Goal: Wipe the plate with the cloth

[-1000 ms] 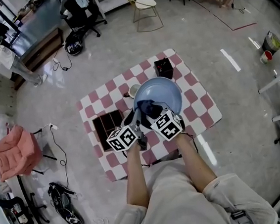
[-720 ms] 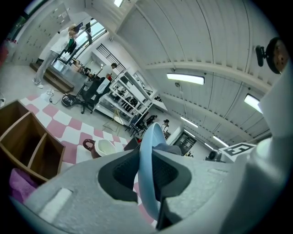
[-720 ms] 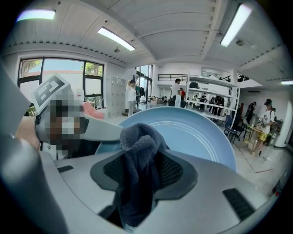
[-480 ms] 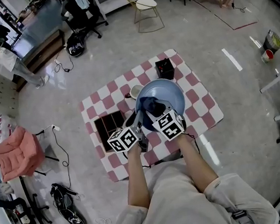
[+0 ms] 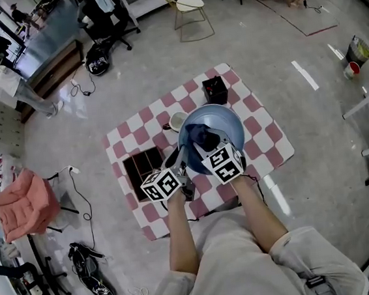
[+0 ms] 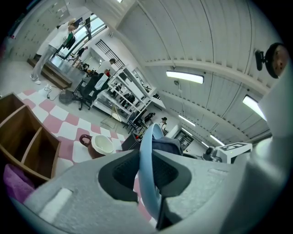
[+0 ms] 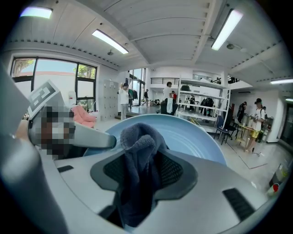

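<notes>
Above the checkered table, the blue plate stays tilted, its rim clamped in the left hand-held gripper, while the right hand-held gripper, closed on the dark cloth, has slid slightly across its face, so wiping looks under way.

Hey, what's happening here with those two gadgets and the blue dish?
A person holds a claw tool in each hand. The left claw is clamped on the rim of a light blue plate, holding it tilted above a pink-and-white checkered mat. The right claw grips a dark blue cloth against the plate's face, so wiping looks under way. A mug sits untouched on the mat.
</notes>
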Tool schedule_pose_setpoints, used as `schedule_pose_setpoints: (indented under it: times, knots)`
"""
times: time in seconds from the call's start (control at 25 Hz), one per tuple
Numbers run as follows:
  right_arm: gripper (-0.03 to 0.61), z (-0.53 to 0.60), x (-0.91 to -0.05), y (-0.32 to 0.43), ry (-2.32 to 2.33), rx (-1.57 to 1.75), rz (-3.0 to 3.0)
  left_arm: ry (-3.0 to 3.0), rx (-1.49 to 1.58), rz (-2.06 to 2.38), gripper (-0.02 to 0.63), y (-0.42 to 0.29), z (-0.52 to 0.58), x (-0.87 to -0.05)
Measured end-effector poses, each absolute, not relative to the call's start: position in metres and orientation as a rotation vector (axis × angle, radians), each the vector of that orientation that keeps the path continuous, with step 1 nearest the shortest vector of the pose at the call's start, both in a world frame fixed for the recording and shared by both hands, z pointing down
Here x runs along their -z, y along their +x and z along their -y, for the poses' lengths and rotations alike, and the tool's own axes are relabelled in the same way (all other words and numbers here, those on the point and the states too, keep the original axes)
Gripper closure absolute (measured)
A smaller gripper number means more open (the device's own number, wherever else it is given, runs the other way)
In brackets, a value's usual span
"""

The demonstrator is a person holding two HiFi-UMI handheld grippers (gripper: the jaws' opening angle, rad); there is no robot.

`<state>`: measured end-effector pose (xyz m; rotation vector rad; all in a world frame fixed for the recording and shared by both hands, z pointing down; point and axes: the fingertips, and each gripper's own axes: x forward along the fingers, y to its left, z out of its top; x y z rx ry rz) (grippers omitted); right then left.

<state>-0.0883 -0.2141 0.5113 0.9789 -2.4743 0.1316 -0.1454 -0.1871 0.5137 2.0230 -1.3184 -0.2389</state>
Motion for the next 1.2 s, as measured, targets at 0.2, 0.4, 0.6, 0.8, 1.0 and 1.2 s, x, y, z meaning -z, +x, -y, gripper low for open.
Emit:
schedule_pose_setpoints:
  times: [0.2, 0.4, 0.6, 0.8, 1.0, 1.2]
  knots:
    - [0.399, 0.22, -0.508, -0.082, 1.027, -0.117, 2.467, 2.026, 0.243, 1.308, 0.555, -0.144, 0.187, -0.513]
    - [0.397, 0.224, -0.509, -0.077, 1.043, -0.114, 2.461, 2.03, 0.237, 1.296, 0.555, -0.141, 0.189, -0.514]
    - [0.399, 0.229, -0.507, -0.071, 1.071, -0.11, 2.455, 2.031, 0.244, 1.292, 0.555, -0.14, 0.189, -0.513]
    - [0.399, 0.233, -0.507, -0.064, 1.096, -0.112, 2.448, 2.035, 0.241, 1.293, 0.555, -0.14, 0.189, -0.512]
    - [0.399, 0.235, -0.511, -0.056, 1.116, -0.117, 2.431, 2.035, 0.239, 1.29, 0.552, -0.139, 0.19, -0.513]
    - [0.399, 0.239, -0.516, -0.044, 1.141, -0.146, 2.413, 2.021, 0.254, 1.302, 0.551, -0.142, 0.19, -0.512]
